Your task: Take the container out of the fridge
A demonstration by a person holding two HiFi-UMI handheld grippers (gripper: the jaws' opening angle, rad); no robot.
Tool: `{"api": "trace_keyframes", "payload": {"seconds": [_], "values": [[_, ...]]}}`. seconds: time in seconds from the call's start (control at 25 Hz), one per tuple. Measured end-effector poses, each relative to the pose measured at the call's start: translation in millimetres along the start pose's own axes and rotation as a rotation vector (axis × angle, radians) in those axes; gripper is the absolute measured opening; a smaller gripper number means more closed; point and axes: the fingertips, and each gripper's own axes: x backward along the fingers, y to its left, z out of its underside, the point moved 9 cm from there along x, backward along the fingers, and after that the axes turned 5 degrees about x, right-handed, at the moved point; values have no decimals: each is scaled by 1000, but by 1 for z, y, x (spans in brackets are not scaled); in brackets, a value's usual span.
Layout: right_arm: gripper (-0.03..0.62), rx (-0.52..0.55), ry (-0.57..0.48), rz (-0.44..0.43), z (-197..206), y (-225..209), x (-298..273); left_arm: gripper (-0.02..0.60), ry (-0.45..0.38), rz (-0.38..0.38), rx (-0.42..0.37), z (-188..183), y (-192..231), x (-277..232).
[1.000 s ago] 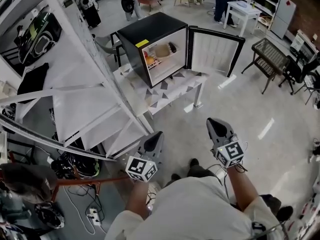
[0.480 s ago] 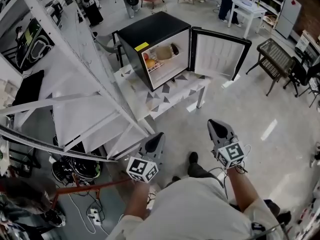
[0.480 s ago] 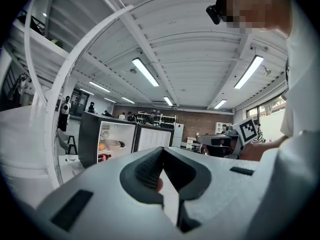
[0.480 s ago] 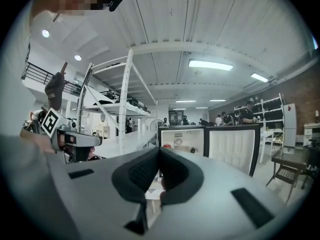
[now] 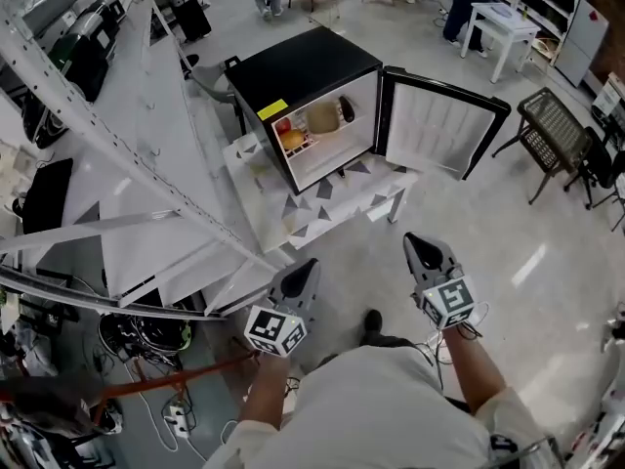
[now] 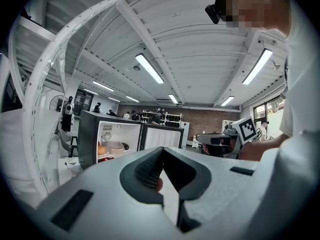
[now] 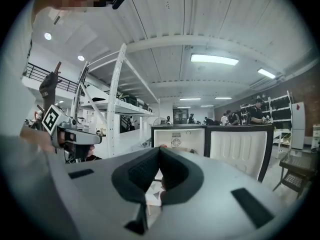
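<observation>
Roughly level, left tool, right tool (closed), facing fridge

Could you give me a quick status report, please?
Left gripper and right gripper shut, empty, short of the fridge. Container on its shelf, door open. Nothing seen in the way.

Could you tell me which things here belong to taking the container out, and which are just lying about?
Job: fridge, open door, container inside, left gripper, right gripper.
Lying about: white shelving, black mesh table, floor cables, orange food.
</observation>
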Motion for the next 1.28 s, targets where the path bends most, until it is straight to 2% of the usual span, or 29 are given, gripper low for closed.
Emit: {"api": "trace_keyframes", "payload": {"seconds": [0.36, 0.6, 0.92, 1.28], "values": [[5, -31, 24, -56, 14, -72, -44, 2, 16, -64, 3, -6, 6, -68], [5, -18, 39, -89, 25, -103, -64, 2, 24, -110, 12, -3, 6, -96], [5, -30, 51, -140, 30, -117, -87, 2, 18, -150, 17, -7, 12, -111], [5, 22, 67, -142, 31, -126, -122, 2, 4, -155, 38, -8, 43, -131]]}}
